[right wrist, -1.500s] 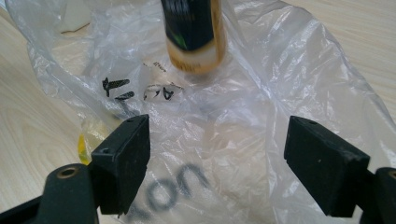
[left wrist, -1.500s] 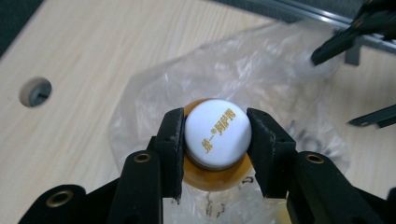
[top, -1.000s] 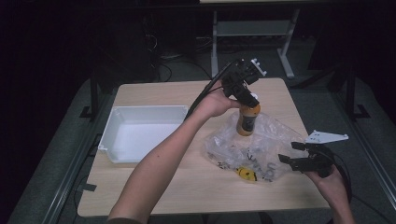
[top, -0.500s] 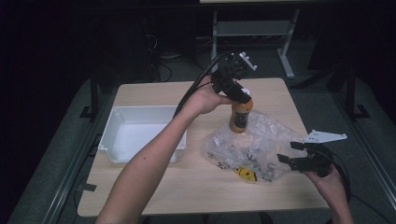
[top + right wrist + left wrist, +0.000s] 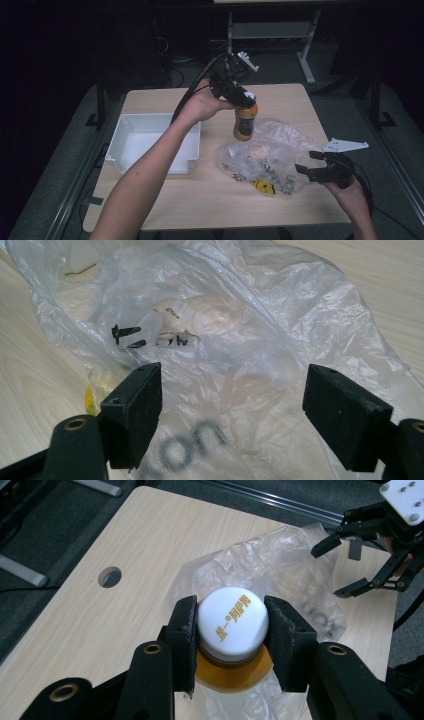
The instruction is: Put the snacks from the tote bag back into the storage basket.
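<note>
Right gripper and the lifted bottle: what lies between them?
The crumpled clear plastic bag on the table spans that stretch in the high view, from under the bottle to the open right gripper.

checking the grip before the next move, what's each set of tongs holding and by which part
The left tongs hold the orange bottle by its white cap, one pad on each side. The right tongs stand open over the plastic bag, holding nothing.

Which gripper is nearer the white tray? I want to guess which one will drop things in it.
Left. The left gripper holds the bottle in the air just right of the white tray; the right gripper sits at the plastic bag's far edge.
</note>
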A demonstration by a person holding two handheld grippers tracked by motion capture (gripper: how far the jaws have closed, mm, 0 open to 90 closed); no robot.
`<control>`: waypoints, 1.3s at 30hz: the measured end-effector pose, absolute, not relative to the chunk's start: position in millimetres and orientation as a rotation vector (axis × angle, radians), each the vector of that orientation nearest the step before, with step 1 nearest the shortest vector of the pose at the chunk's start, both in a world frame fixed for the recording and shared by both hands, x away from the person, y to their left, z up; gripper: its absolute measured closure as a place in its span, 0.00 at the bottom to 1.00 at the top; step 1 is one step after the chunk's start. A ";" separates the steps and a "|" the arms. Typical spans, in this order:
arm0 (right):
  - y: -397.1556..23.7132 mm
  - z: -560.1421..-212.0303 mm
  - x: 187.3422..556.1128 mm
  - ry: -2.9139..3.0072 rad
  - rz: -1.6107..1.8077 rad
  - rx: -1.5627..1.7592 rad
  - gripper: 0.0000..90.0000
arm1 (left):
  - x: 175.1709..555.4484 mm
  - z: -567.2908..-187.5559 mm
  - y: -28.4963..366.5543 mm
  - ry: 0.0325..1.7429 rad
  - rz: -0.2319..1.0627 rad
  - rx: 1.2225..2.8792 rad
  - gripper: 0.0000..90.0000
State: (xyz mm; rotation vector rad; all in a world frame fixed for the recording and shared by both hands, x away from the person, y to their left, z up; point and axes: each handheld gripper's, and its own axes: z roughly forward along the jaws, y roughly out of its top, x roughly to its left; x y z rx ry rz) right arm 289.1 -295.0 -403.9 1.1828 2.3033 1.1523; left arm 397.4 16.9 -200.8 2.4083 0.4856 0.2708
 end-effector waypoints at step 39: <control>-291.2 -403.8 289.4 2.297 1.118 1.179 0.26 | 383.3 -200.8 132.7 0.654 0.379 2.406 0.66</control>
